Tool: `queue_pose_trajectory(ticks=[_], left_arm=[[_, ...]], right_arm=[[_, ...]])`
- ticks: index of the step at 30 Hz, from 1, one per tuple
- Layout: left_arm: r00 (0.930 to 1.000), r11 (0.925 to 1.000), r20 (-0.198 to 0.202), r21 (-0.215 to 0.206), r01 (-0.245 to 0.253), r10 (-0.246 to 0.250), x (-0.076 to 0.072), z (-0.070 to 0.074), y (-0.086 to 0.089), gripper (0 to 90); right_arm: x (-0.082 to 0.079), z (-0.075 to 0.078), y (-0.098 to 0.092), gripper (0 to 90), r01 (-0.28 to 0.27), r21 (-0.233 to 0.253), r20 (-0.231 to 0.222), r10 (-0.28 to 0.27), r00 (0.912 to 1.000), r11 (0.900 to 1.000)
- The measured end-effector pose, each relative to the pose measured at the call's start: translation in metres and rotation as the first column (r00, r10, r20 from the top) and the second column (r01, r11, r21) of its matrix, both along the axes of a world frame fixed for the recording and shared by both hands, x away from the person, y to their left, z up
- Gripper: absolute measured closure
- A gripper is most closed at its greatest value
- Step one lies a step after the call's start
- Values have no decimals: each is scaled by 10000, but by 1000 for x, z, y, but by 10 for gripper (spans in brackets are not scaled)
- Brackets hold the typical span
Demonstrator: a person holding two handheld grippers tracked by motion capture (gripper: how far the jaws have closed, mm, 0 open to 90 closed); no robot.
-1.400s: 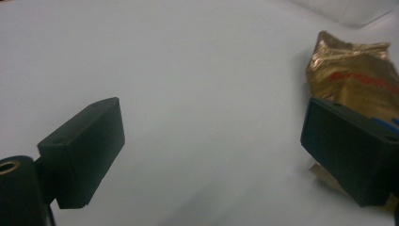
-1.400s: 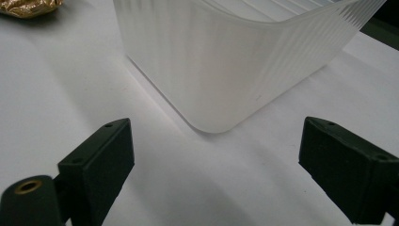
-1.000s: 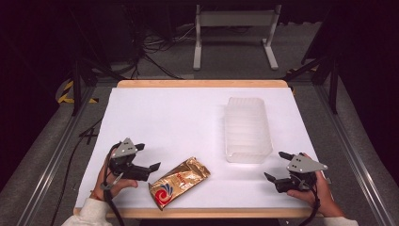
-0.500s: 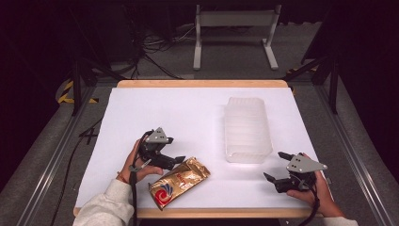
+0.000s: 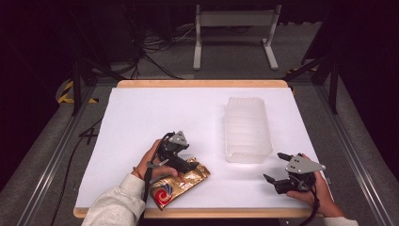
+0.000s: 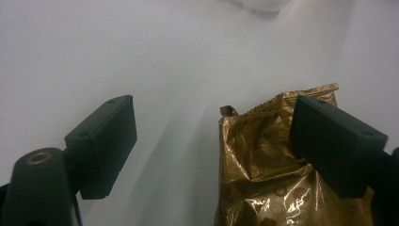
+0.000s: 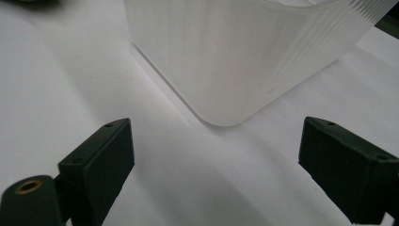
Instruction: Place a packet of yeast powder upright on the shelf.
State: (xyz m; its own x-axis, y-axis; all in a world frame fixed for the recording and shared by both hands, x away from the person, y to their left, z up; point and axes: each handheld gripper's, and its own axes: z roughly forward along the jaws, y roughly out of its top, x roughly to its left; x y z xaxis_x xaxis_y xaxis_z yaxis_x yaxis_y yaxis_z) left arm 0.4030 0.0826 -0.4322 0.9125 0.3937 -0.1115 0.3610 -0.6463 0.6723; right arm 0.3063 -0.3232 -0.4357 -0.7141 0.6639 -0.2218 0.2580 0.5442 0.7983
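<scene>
White table (image 5: 141, 122) carries a ribbed clear tub (image 5: 248, 129) and, near its front edge, a gold snack bag (image 5: 181, 182) — the left gripper (image 5: 186, 165), jaws wide, straddles its top, apparently ready to close, while the right gripper (image 5: 278, 167) waits open-jawed and empty.

Glossy crinkled foil pouch (image 6: 268, 169)

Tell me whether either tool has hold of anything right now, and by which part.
Nothing is held. The left tool is open over the top end of the gold snack bag, its jaws not closed on it. The right tool is open, short of the clear plastic bin.
</scene>
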Motion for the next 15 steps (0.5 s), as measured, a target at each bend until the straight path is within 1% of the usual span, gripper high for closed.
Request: queue_pose_trajectory(ticks=[1, 2, 4, 5, 8, 9, 10, 12, 15], left_arm=[[10000, 10000, 1, 90, -24, 24, 0, -1, -1, 161], [10000, 9998, -85, 209, 2, -1, 0, -3, -3, 160], [9996, 9998, -267, 201, -2, 7, 1, -6, -5, 156], [9996, 9996, -294, 269, -19, 26, 2, -7, -6, 156], [9993, 9998, -371, 221, -10, 18, 2, -7, -5, 164], [9988, 9996, -489, 259, -60, 73, 2, -7, -5, 169], [9984, 9997, -557, 237, -37, 50, 2, -8, -5, 177], [9968, 9998, -795, 202, 8, 8, 3, -9, -6, 225], [9970, 9996, -768, 267, -13, 34, 2, -9, -7, 248]], right_arm=[[0, 0, 0, 115, 7, -23, 5, -7, 10000, 10000], [0, 0, 0, 115, 9, -39, 15, -8, 10000, 10000], [0, 0, 0, 115, 15, -59, 51, -15, 10000, 10000], [0, 0, 0, 115, 7, -63, 92, -6, 10000, 10000], [-1, 1, -1, 115, 27, 23, 132, -27, 9999, 10000], [-1, 1, -1, 115, 25, 38, 123, -26, 9999, 10000], [-1, 1, -1, 115, 12, 29, 119, -12, 9999, 10000], [0, 0, 0, 115, -13, -35, 57, 14, 10000, 10000], [-1, 0, 0, 115, -52, -85, 51, 53, 10000, 9999]])
